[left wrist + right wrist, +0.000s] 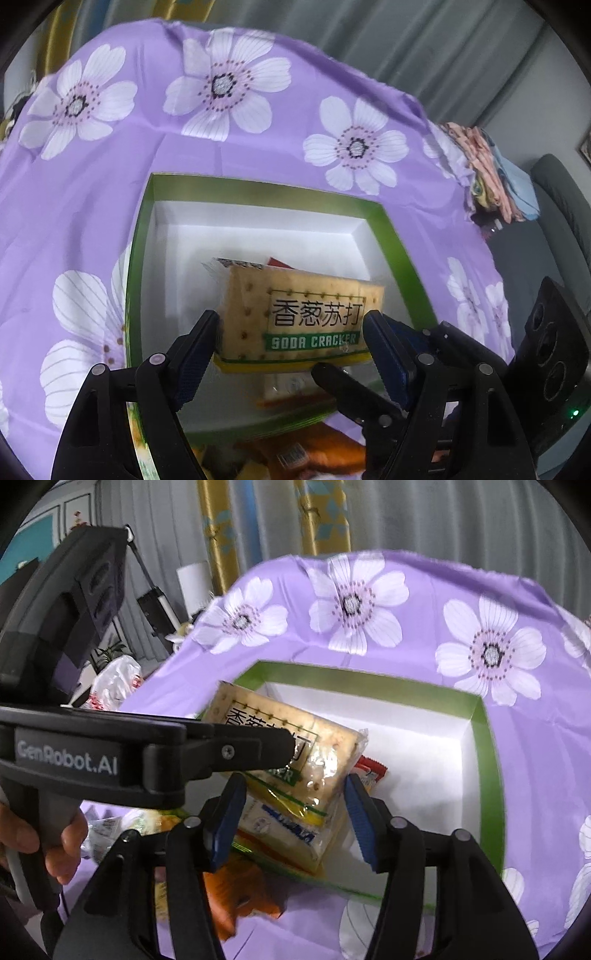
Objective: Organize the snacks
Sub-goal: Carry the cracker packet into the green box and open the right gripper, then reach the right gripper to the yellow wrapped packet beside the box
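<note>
The left gripper (291, 332) grasps a tan, rectangular plastic-wrapped soda cracker packet (306, 314), its blue-padded fingers (195, 354) pressed against the packet's two short ends. The packet hangs above the open interior of a shallow rectangular cardboard box with a green rim and white lining (258, 192), near the box's front edge. In the left wrist view the packet's long axis runs left to right across the frame, level between the fingers, with its printed face turned toward the camera and the lettering upright. In the right wrist view the same packet (288, 738) lies on a diagonal, its far end pointing to the upper left and its crimped end to the lower right. The right gripper (295, 816) stands with fingers spread apart and nothing between the pads; it is just behind the packet, over the front edge of the box (484, 738). Inside the box, below the held packet, lies a pale packet with blue print (291, 830), and beside it a small red-and-white wrapper (371, 771). An orange snack bag (236, 890) rests on the purple cloth with white flower print (406, 602), outside the box at its front edge. A bare hand (55, 845) grips the handle of the left gripper.
</note>
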A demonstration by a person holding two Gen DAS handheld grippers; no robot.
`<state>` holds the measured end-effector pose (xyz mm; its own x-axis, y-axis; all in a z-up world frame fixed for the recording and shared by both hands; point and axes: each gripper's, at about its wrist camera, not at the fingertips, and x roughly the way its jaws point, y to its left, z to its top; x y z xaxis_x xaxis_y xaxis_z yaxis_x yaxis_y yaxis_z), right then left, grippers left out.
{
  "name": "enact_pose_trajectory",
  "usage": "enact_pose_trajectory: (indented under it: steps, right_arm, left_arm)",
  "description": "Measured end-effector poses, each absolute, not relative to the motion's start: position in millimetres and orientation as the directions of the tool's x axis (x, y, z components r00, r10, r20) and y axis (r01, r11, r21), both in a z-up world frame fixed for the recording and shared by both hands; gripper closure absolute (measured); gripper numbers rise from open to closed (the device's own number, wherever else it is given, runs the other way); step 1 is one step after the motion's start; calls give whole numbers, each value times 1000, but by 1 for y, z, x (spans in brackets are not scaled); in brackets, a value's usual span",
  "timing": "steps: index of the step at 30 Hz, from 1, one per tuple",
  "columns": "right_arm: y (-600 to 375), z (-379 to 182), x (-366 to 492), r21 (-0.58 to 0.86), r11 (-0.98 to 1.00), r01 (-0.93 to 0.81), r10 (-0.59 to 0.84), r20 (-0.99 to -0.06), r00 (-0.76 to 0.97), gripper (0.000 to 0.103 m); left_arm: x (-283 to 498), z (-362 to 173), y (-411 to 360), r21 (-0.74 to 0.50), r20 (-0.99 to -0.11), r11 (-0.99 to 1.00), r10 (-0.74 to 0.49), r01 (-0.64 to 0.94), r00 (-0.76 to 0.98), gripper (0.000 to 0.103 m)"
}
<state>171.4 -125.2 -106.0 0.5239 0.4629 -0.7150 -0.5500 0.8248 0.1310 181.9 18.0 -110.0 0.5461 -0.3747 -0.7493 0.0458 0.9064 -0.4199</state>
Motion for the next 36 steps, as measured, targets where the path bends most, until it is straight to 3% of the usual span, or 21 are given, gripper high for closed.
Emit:
enact_pose_trajectory:
  steps: [13, 36]
  right_arm:
    - [-168, -96, 138, 193, 853, -486, 472, -683, 557, 34]
    - [-192, -91, 50, 252, 831, -496, 511, -699, 501, 33]
  left_arm:
    - [146, -102, 62, -433, -733, 901, -335, -26, 592, 23]
    - [30, -96, 105, -542, -701, 823, -329, -172, 633, 23]
